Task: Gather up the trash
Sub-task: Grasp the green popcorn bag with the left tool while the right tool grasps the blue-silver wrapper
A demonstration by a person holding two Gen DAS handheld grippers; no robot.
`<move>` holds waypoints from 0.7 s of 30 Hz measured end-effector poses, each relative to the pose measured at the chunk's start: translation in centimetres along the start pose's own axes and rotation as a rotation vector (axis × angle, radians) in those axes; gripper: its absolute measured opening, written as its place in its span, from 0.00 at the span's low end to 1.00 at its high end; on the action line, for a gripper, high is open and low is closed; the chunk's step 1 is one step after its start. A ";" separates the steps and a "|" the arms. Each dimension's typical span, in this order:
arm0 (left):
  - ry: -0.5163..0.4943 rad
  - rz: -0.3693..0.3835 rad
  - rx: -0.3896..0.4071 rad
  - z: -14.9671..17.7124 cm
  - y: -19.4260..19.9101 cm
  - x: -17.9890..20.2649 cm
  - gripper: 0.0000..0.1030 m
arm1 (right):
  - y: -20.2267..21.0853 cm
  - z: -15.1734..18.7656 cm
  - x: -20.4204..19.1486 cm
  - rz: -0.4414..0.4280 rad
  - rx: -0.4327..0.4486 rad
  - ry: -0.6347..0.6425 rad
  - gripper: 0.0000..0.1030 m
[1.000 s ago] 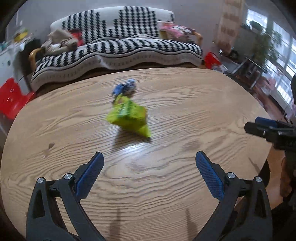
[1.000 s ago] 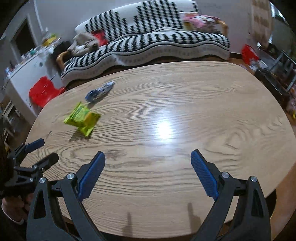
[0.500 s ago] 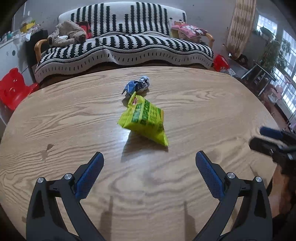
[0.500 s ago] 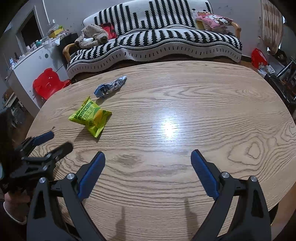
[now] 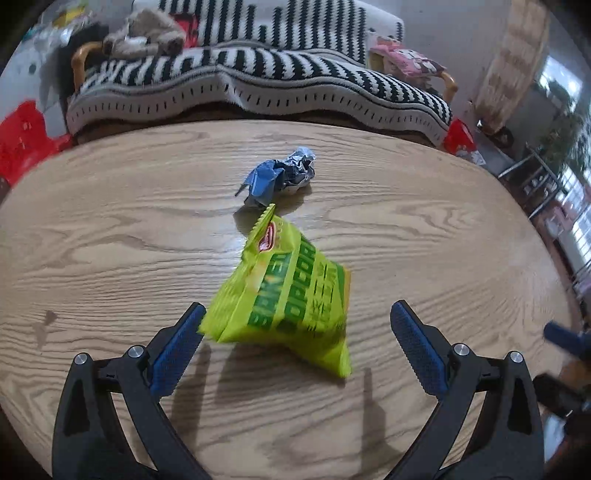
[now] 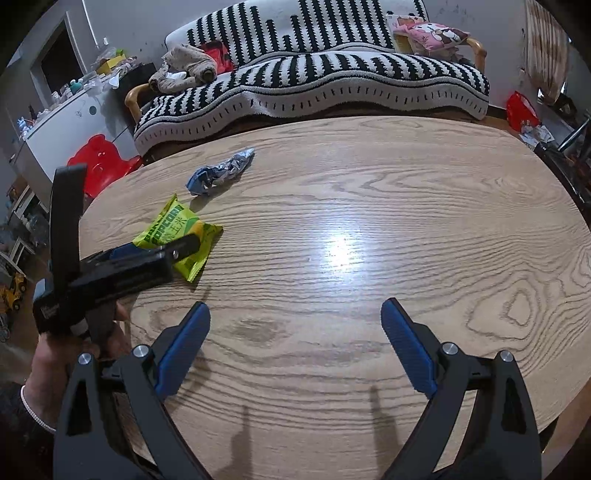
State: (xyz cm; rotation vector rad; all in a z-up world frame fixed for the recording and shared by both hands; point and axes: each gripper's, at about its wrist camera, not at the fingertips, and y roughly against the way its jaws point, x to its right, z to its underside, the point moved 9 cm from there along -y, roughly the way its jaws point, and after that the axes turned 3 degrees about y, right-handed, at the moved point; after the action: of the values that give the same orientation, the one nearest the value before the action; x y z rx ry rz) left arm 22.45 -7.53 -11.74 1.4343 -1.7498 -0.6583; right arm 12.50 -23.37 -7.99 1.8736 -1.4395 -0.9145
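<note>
My left gripper (image 5: 295, 325) is spread wide right now, both blue pads well apart, and the yellow-green popcorn bag (image 5: 288, 299) sits between them on the wooden table (image 5: 110, 236). The bag's near-left corner looks like it's right up against the left pad (image 5: 177, 350), but I honestly can't tell if it's actually touching or just overlapping in the fisheye. The right pad is clear of the bag, with bare table between them. The bag is puffy, crimped end pointing away from me, green lettering across the front. Just past it, near but apart from it, there's a crumpled blue and silver wrapper (image 5: 282, 177), sitting closer to the far edge of the table. From the right wrist view I can see the left gripper (image 6: 159, 251) from the side, reaching in over the popcorn bag (image 6: 177, 236), with the person's hand (image 6: 70, 354) wrapped around its handle and a beaded bracelet on the wrist. My right gripper (image 6: 295, 332) is also gaping wide with nothing in it, hovering over an empty patch of table (image 6: 406, 221) well off to the side of both bits of trash, with a bright glare spot on the wood ahead of it. The wrapper (image 6: 221, 171) shows up there too, just beyond the bag. Behind the table there's a black-and-white striped sofa (image 6: 314, 85) with a pink cushion (image 6: 428, 33) at one end, plus a red plastic chair (image 6: 99, 158) off to the left.
</note>
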 end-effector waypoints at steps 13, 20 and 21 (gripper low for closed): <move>-0.009 0.010 -0.003 0.2 0.7 -1.2 0.49 | -5.6 -5.3 -1.5 -0.069 -0.059 -0.028 0.88; 0.023 -0.009 -0.014 0.5 1.8 -3.1 0.46 | -11.6 -10.0 -6.6 -0.122 -0.126 -0.022 0.88; 0.027 -0.009 -0.016 0.5 1.9 -3.3 0.45 | -12.3 -10.6 -7.4 -0.141 -0.138 -0.037 0.88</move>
State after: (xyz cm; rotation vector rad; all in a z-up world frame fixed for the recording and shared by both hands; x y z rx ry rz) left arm 21.25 -3.93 -11.33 1.4350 -1.7145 -0.6538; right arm 26.71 -12.74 -10.38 1.8819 -1.2441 -1.0923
